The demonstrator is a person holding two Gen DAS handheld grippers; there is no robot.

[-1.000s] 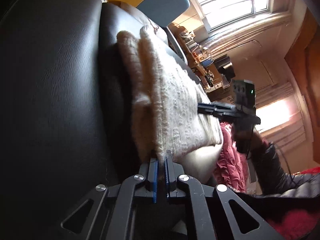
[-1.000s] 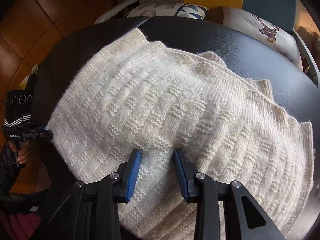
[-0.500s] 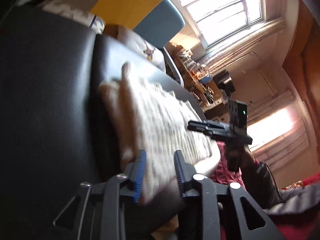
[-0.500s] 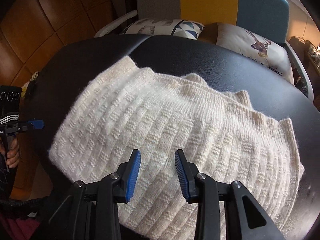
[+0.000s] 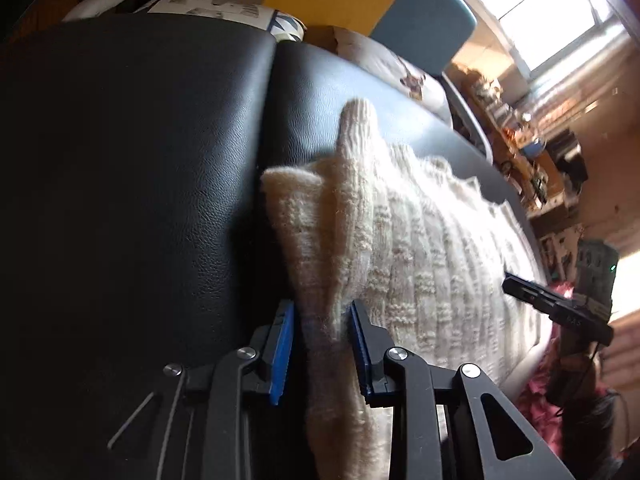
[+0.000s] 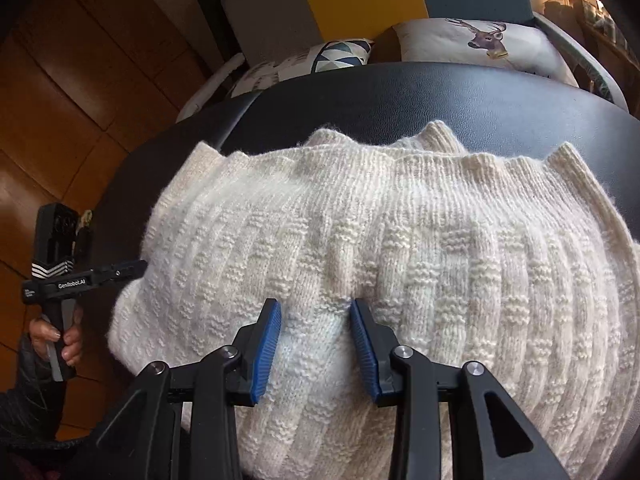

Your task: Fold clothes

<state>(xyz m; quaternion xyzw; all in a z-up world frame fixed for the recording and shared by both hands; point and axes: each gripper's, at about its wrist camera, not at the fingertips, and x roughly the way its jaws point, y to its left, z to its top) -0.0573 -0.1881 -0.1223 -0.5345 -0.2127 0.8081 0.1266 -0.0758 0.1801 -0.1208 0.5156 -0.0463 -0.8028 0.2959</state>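
One cream sweater (image 6: pixel 400 248) lies on the black cushion (image 6: pixel 480 96); two grippers, left (image 5: pixel 320 320) and right (image 6: pixel 314 320), both spread apart.

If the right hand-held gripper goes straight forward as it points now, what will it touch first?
Most likely the white sweater: the open right hand-held gripper already has knit between its fingers. Whether it touches already is unclear.

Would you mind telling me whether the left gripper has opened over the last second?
Yes. The left gripper, earlier clamped on the sweater, now stands open around its edge.
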